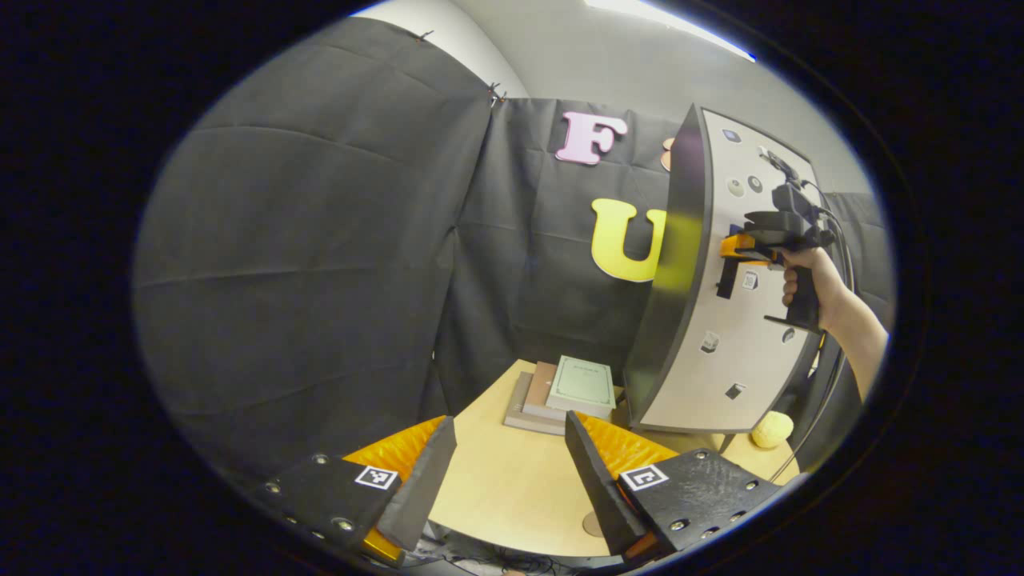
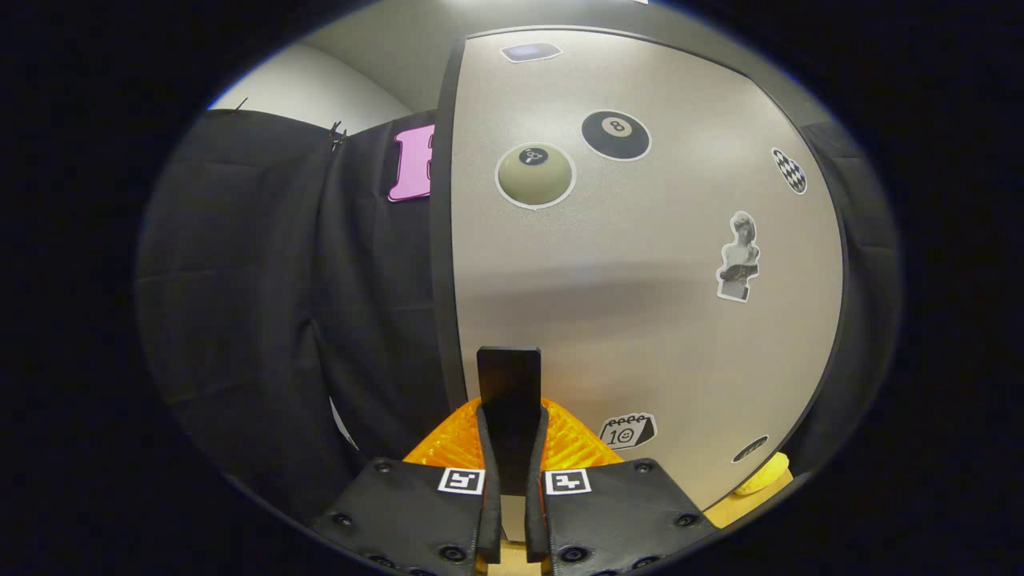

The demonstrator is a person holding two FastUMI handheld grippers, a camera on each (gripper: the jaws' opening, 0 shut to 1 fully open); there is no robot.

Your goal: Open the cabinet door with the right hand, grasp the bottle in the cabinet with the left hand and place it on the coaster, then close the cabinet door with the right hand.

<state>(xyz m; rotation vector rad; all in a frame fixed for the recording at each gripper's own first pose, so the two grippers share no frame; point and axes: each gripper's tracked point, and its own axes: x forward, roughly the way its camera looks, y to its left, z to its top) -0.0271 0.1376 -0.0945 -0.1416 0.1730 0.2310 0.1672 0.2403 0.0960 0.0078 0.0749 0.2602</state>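
A grey cabinet door (image 2: 640, 264) with several stickers fills much of the right gripper view. My right gripper (image 2: 512, 416) is shut on the door's dark upright handle (image 2: 509, 376). From the left gripper view, the cabinet (image 1: 720, 320) stands at the right on the wooden table (image 1: 504, 488), with a hand holding the right gripper (image 1: 756, 240) against the handle (image 1: 726, 280). The cabinet's inside is hidden. My left gripper (image 1: 510, 428) hangs open over the table with nothing between its fingers. A small round brown coaster (image 1: 592, 524) lies near the table's front edge, partly behind one finger.
A stack of books (image 1: 564, 388) lies at the back of the table, left of the cabinet. A yellow lumpy object (image 1: 772, 430) sits by the cabinet's lower right corner. Black cloth walls close in the left and back.
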